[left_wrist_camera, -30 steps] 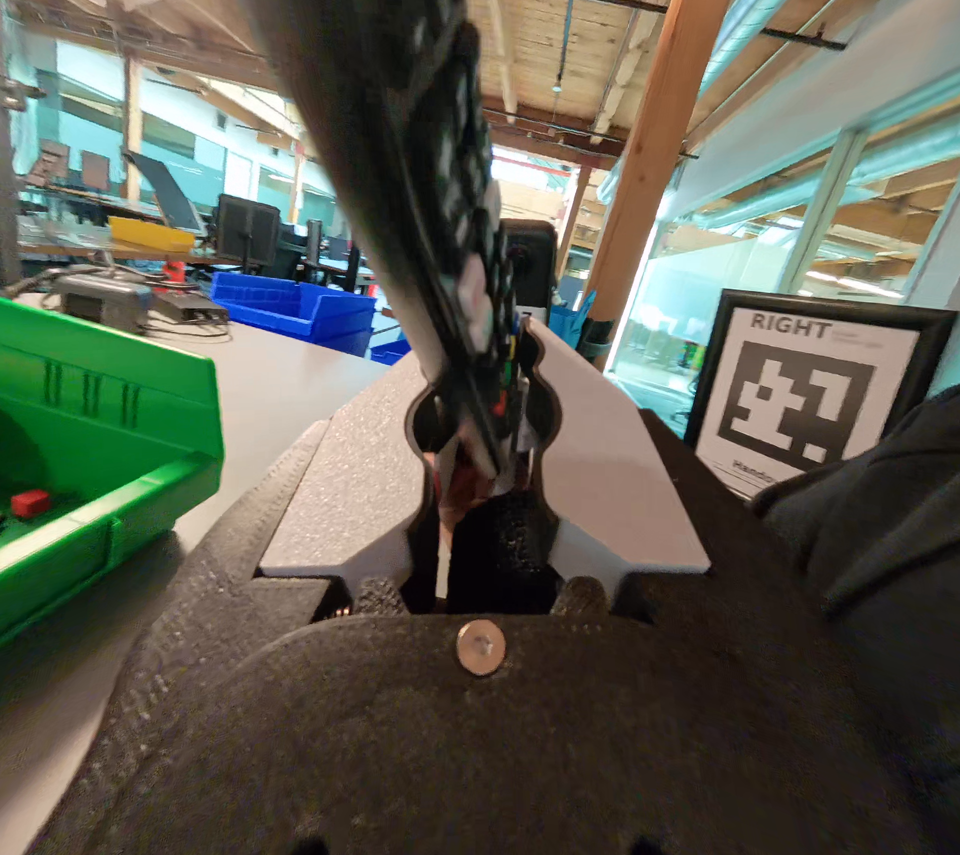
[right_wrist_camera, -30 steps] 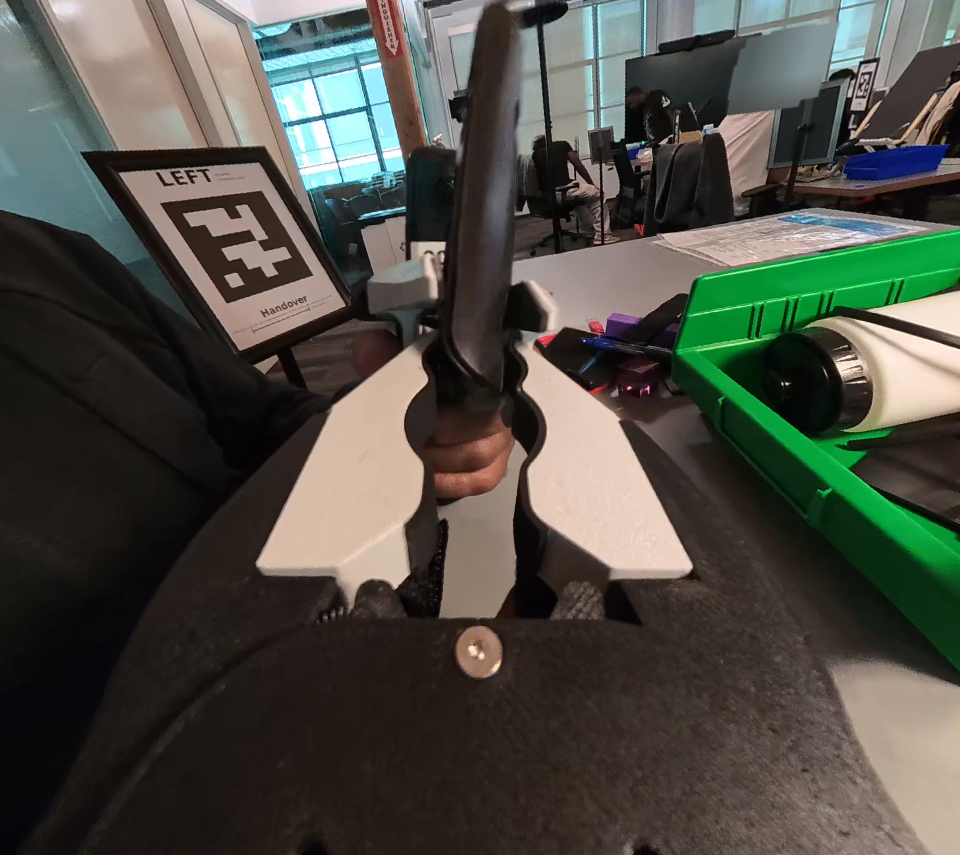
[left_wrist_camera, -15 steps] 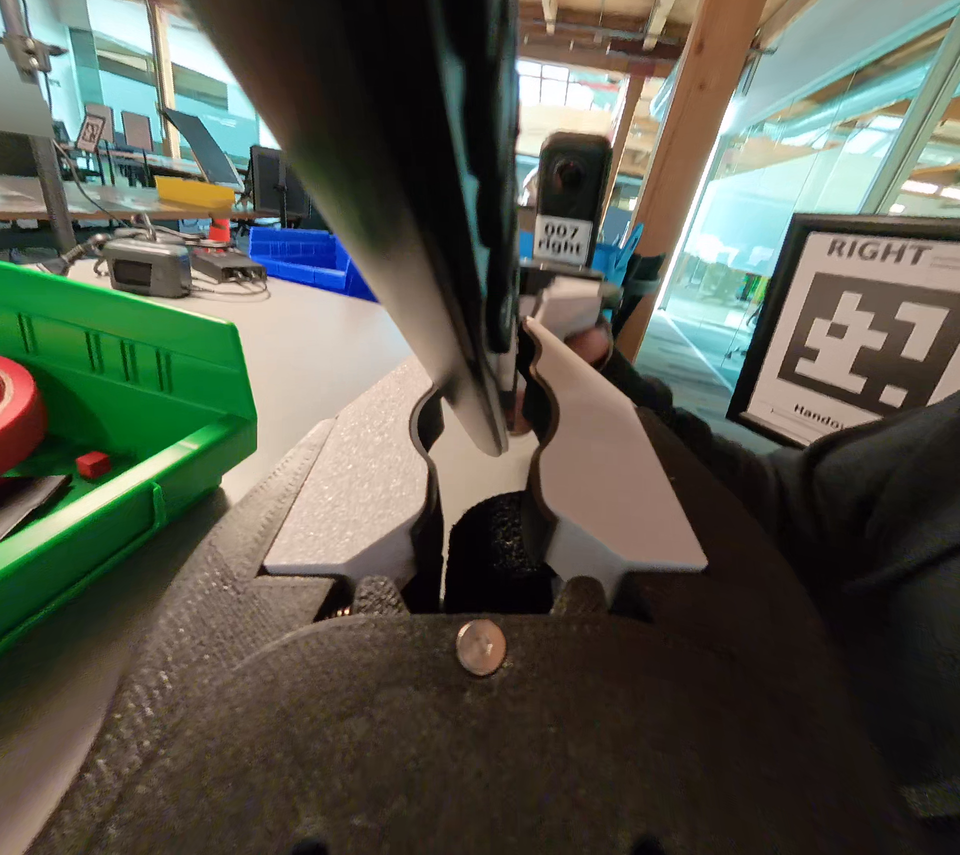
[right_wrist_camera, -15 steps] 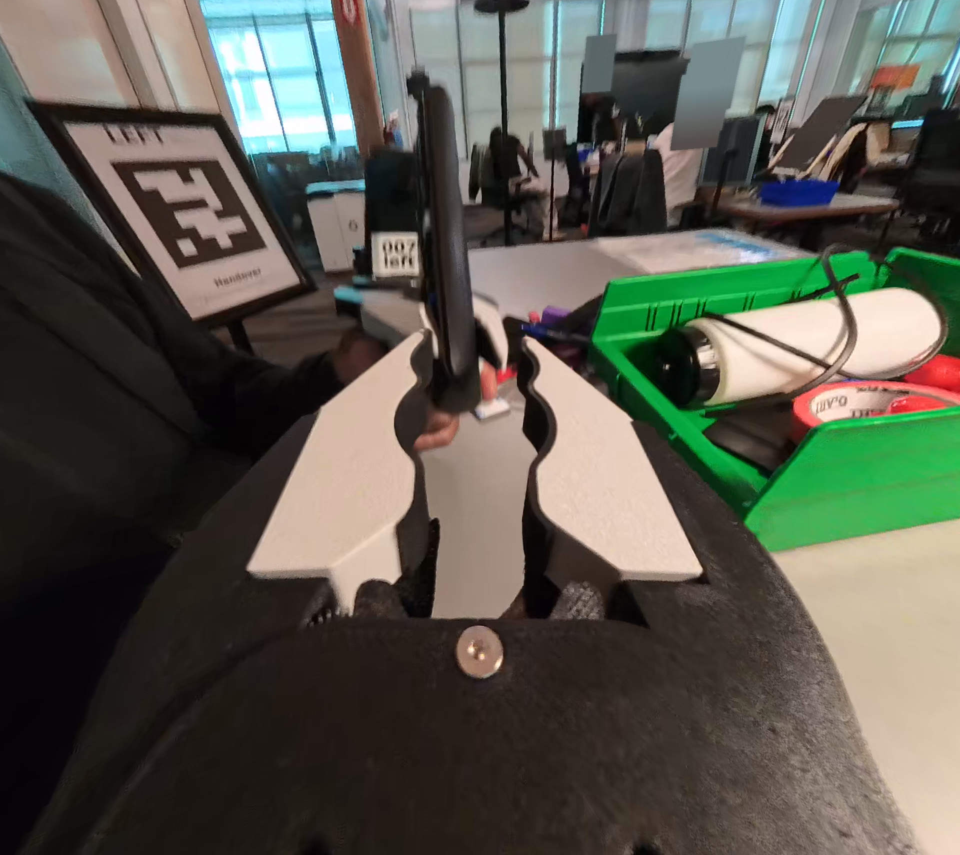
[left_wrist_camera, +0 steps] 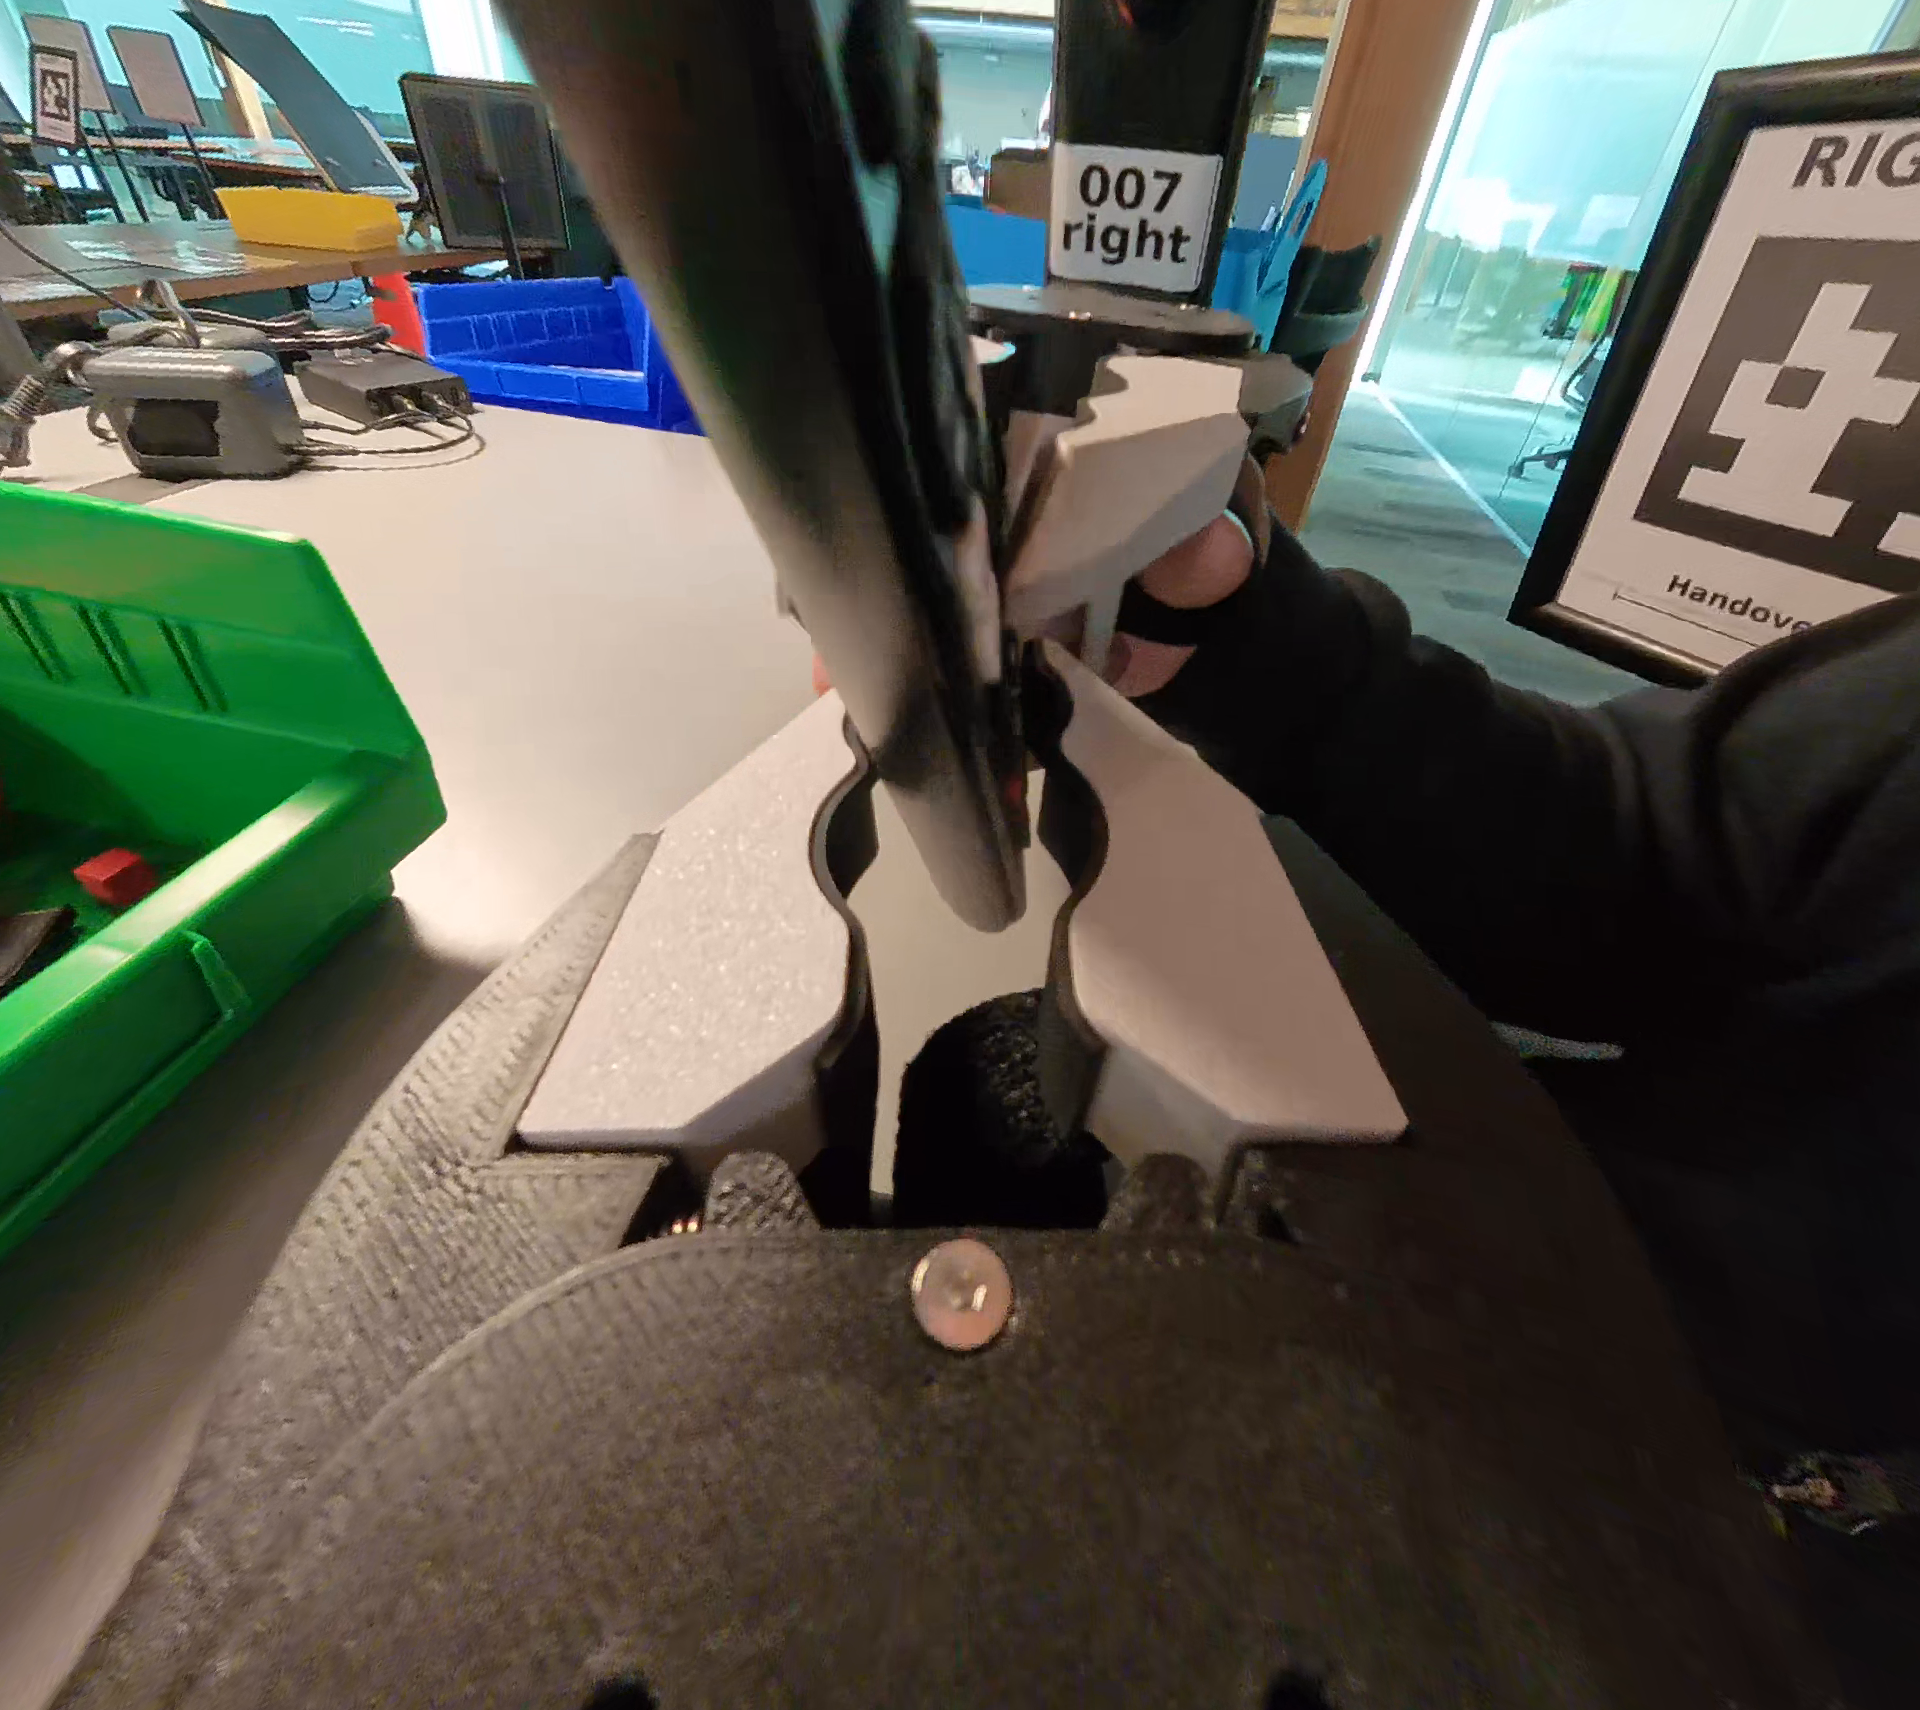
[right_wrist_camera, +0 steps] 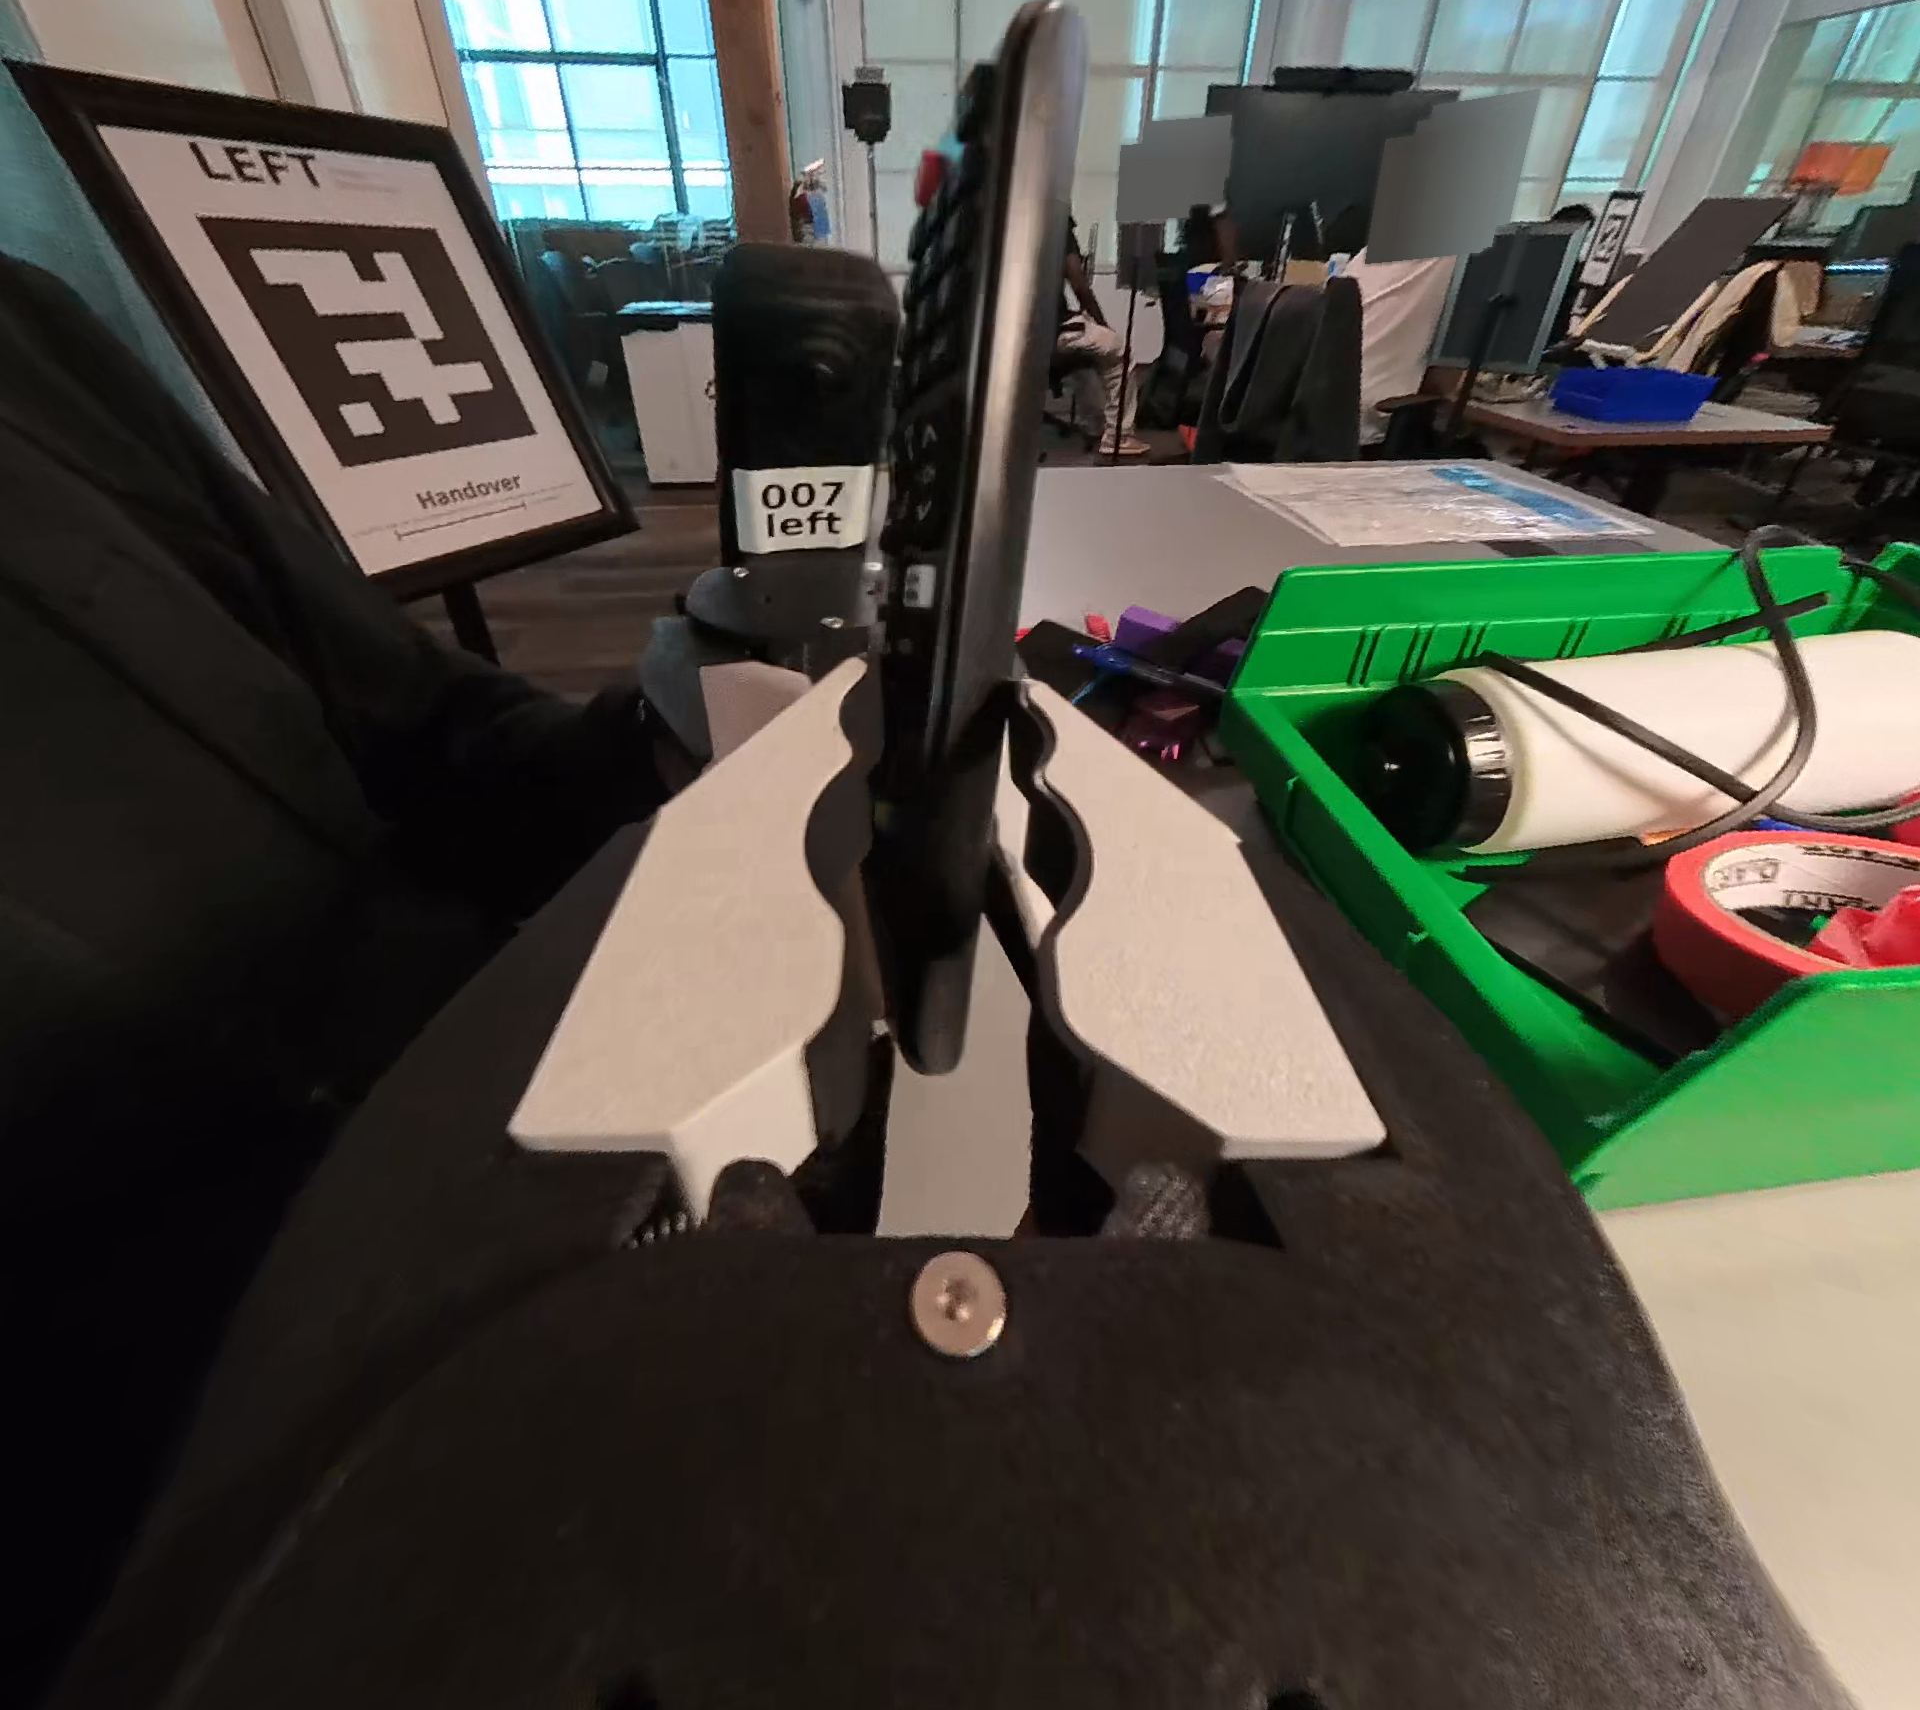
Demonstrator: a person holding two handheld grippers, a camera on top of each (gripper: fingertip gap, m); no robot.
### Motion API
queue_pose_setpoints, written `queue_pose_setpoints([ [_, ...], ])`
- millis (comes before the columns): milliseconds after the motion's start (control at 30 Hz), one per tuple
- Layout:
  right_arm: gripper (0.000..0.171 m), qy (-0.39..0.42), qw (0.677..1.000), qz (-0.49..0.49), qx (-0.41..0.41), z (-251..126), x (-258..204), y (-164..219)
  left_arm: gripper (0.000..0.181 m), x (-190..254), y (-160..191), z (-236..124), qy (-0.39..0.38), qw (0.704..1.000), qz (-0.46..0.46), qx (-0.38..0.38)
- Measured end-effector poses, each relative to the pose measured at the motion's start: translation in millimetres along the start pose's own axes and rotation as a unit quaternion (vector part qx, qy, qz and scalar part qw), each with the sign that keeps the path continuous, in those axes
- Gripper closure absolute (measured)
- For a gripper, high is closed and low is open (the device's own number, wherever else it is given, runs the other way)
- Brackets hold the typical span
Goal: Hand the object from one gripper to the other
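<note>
A long black remote control stands nearly upright between both grippers, its buttons edge-on in the right wrist view. My left gripper is shut on its lower end. My right gripper faces it from the opposite side, and its jaws press on both faces of the same lower end. One grey finger of the right gripper shows just behind the remote in the left wrist view. The left gripper's body shows behind the remote in the right wrist view. The hold is above the grey table.
A green bin sits left of the left gripper. In the right wrist view the green bin holds a white bottle, a black cable and red tape. Framed marker signs stand at the table's side. A blue bin is farther back. Across from one pair of fingers to the other is roughly 6 cm.
Half a second ago the right gripper was open with the remote beyond its fingertips. It has moved in, the remote now sits deep between its fingers, and they have closed. The left gripper keeps its hold.
</note>
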State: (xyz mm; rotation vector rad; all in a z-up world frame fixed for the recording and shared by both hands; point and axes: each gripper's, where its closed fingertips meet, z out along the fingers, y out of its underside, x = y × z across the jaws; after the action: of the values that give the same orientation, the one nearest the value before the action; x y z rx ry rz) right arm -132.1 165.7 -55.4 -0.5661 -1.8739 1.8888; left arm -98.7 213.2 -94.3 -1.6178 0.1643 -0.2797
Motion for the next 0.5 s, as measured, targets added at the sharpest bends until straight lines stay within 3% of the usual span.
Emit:
queue_pose_setpoints([
  [233,0.148,0.042,0.999,0.004,0.028,-11,17,-9,0.131,-14,-8,-6,-0.037,0.999,-0.003,0.023],
  [500,0.147,0.028,0.999,0.012,0.019,-12,15,-4,0.129,-18,-51,-34,0.008,0.983,-0.091,0.158],
])
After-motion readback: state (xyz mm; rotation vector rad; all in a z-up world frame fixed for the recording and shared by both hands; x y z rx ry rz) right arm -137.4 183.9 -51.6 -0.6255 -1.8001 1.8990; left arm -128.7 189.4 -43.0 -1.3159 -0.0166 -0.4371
